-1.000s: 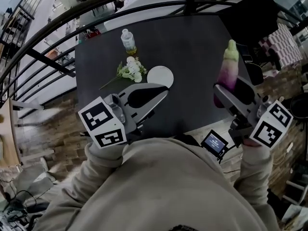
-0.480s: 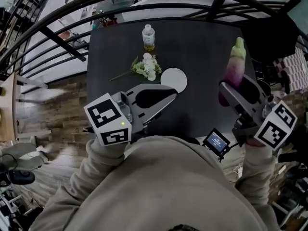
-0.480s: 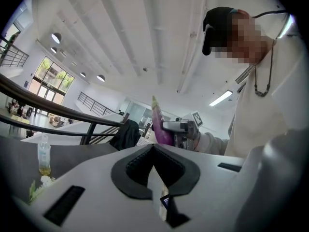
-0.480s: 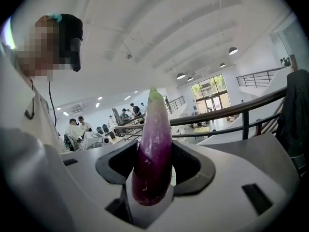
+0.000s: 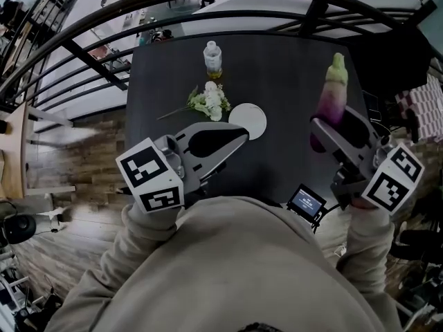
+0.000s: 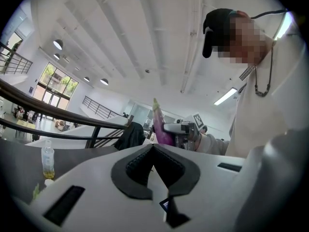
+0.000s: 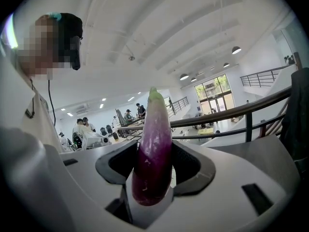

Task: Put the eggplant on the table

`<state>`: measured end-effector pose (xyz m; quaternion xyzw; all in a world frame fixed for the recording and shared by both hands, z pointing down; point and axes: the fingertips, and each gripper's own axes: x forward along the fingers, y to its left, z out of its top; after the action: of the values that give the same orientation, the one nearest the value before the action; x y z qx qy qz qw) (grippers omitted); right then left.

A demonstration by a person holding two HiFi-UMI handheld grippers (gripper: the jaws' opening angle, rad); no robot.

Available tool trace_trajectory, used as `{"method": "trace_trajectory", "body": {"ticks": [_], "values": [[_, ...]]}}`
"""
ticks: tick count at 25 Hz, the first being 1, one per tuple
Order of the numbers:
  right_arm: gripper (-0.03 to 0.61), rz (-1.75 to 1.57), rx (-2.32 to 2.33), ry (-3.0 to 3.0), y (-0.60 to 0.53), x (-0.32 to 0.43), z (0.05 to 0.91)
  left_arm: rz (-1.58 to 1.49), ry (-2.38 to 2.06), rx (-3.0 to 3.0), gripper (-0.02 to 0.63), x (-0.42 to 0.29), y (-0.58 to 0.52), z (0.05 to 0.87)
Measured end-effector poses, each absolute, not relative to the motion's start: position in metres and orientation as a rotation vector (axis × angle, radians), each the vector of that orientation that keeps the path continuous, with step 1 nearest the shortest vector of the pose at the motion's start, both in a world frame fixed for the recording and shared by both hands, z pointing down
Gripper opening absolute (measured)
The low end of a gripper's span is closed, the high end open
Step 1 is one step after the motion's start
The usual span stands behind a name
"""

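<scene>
**Right gripper holds eggplant upright over the table's right side; left gripper closed and empty**

Head view: dark table (image 5: 291,81) is ahead of the person, with a curved black railing (image 5: 90,61) behind it. The right gripper (image 5: 325,126) is at the right, its jaws clamped on the lower part of the eggplant (image 5: 332,92). The eggplant stands upright, green cap up and purple body below, over the right part of the table. It's held in the jaws, not lying on the tabletop. The left gripper (image 5: 241,135) is at the left, low over the near half of the table, with its jaws brought together and nothing in them. Its tips sit just beside a white round disc (image 5: 248,121). A flower sprig (image 5: 208,101) lies near the disc, and a small clear bottle (image 5: 213,57) stands upright further back. A small lit screen (image 5: 305,203) shows between the arms, near the grey sweatshirt (image 5: 228,268).

Left gripper view: the dark pads meet at the tip with nothing between them. Beyond them the eggplant is upright in the other gripper. The bottle is at far left on the table.

Right gripper view: the eggplant fills the gap between the jaws. Both pads press its sides, and its rounded lower end sits down in the jaw throat. The railing and an open hall are behind.
</scene>
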<state>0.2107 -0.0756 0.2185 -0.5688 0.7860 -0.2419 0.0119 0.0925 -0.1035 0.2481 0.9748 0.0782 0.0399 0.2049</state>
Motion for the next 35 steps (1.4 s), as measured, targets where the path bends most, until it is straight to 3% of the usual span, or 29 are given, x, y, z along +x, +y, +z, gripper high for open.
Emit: {"method": "trace_trajectory", "body": {"ticks": [35], "values": [[0.23, -0.948, -1.602, 2.643, -0.119, 0.198, 0.255, 0.071, -0.021, 2.625, 0.006, 0.061, -0.111, 0.274]]}}
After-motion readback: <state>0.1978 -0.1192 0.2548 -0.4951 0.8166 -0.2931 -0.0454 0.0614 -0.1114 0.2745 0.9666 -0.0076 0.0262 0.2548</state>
